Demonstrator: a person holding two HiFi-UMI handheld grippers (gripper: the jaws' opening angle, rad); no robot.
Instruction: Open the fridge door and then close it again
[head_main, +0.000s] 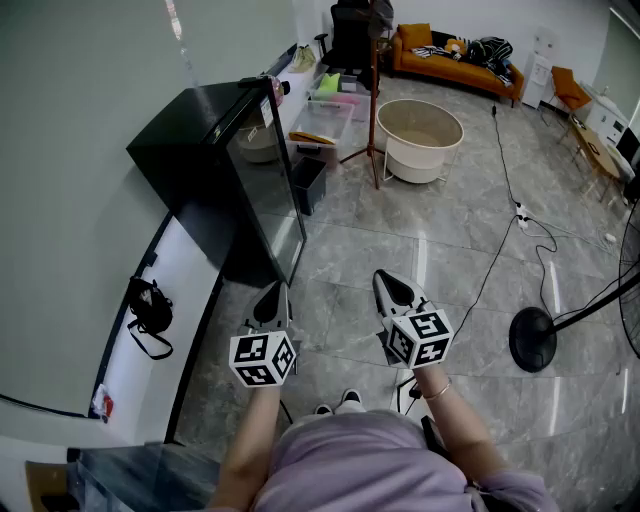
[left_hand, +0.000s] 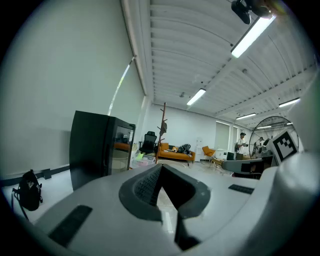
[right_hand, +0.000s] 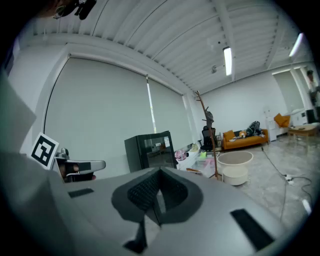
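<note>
A small black fridge (head_main: 215, 175) with a glass door (head_main: 265, 185) stands against the left wall, its door closed. The fridge (left_hand: 102, 147) is left of centre in the left gripper view, and in the right gripper view the fridge (right_hand: 150, 150) stands ahead. My left gripper (head_main: 274, 293) hovers just in front of the fridge's near corner, shut and holding nothing. To its right is my right gripper (head_main: 392, 287), over the floor, also shut and empty. Neither touches the fridge.
A black bag (head_main: 148, 310) lies on the white ledge by the wall. Past the fridge are storage boxes (head_main: 325, 118), a coat stand (head_main: 373, 90) and a round white tub (head_main: 420, 140). A fan base (head_main: 533, 340) and cables (head_main: 500, 250) lie on the right floor.
</note>
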